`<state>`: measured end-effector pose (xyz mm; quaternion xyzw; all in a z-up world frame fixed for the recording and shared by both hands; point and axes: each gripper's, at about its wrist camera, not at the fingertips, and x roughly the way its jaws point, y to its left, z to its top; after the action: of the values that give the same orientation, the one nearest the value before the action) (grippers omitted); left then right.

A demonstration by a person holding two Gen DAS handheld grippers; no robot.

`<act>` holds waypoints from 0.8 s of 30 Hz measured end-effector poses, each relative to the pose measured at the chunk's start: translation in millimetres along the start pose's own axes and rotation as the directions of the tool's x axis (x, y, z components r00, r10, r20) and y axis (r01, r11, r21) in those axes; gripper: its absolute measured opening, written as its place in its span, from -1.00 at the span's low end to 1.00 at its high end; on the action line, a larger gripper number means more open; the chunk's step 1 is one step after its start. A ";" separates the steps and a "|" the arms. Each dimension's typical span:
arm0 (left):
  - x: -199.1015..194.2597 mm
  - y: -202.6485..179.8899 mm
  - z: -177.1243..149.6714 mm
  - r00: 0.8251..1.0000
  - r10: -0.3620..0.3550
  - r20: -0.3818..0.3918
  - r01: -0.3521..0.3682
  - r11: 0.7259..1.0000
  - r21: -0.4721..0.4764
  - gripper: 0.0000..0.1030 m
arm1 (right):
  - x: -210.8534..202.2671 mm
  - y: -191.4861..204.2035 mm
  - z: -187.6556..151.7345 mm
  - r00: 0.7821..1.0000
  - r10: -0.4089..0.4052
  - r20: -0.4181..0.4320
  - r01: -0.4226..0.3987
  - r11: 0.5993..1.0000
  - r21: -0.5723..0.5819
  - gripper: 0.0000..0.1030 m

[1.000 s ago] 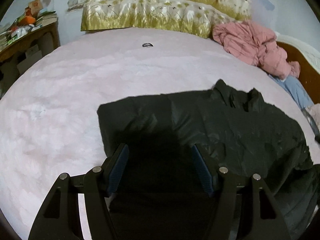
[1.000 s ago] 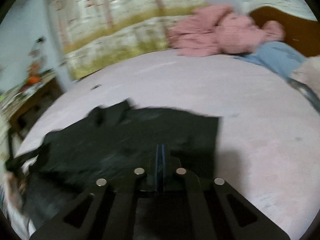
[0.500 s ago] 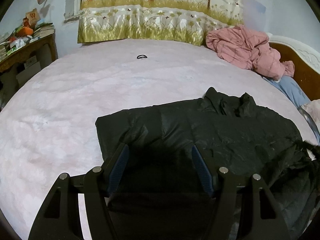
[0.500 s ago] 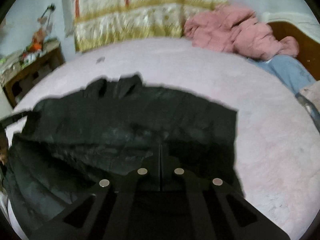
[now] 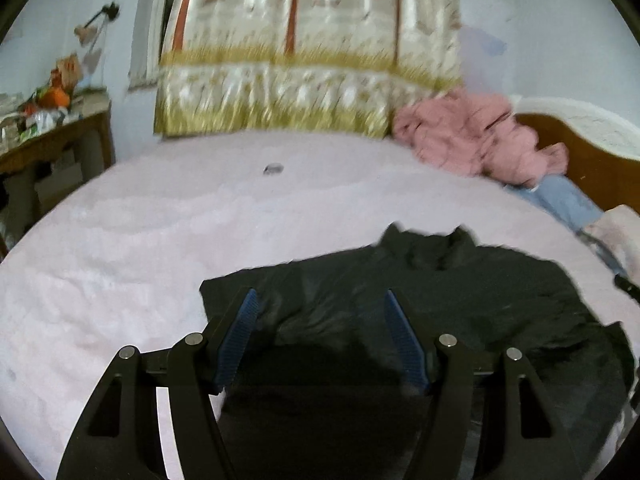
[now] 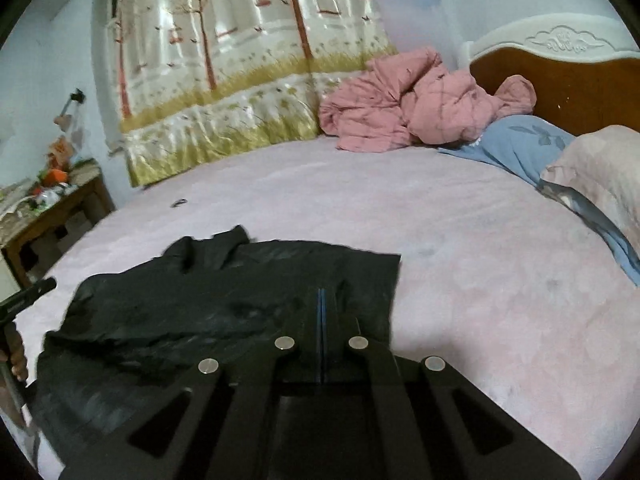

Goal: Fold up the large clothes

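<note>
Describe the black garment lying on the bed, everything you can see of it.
The black jacket looks like thin, slightly shiny, crinkled fabric. It lies spread mostly flat on the pink bedspread, its raised collar pointing toward the curtain. One side ends in a straight edge; the other is rumpled and trails off toward the bed's near edge. The right gripper is shut over it; whether fabric is pinched is unclear. The left gripper stands open above it.

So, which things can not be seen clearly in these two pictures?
- Near hem of the black jacket: both views, covered by the gripper bodies and their shadow.
- Whether the right gripper, jaws together, pinches cloth: right wrist view, black on black.
- Small dark object on the pink bedspread: too small and blurred in both views.
- Clutter on the side table: left wrist view, motion blur.
- The left gripper stands open, over the jacket.
</note>
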<state>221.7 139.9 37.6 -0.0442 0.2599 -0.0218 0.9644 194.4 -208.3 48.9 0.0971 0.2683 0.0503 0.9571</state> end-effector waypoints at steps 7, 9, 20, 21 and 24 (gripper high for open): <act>-110.2 -30.6 -25.6 0.990 0.001 0.143 -0.011 0.998 0.068 0.25 | -100.3 -8.9 -27.3 0.997 -0.023 0.069 0.022 1.000 0.008 -0.99; -142.6 -41.4 -32.5 0.984 -0.003 0.177 -0.013 0.996 0.089 0.25 | -138.4 -8.2 -37.3 0.997 -0.018 0.080 0.018 1.000 -0.006 -0.99; -226.4 -72.2 -62.5 0.969 0.011 0.246 -0.042 0.992 0.118 0.62 | -231.3 11.7 -89.2 0.997 -0.001 0.079 0.005 0.998 -0.055 -0.37; -224.5 -72.0 -65.8 0.973 0.013 0.229 -0.040 0.993 0.112 0.74 | -231.3 12.4 -90.5 0.997 -0.006 0.078 0.010 0.999 -0.052 0.26; -220.8 -77.1 -75.3 0.988 -0.007 0.157 -0.013 0.992 0.127 0.97 | -236.6 20.0 -95.8 0.994 -0.017 0.111 0.025 0.997 -0.067 0.63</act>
<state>-8.4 71.9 90.5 0.0164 0.1810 -0.0336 0.9828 -57.9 -208.7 92.1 0.0642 0.2142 0.0439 0.9737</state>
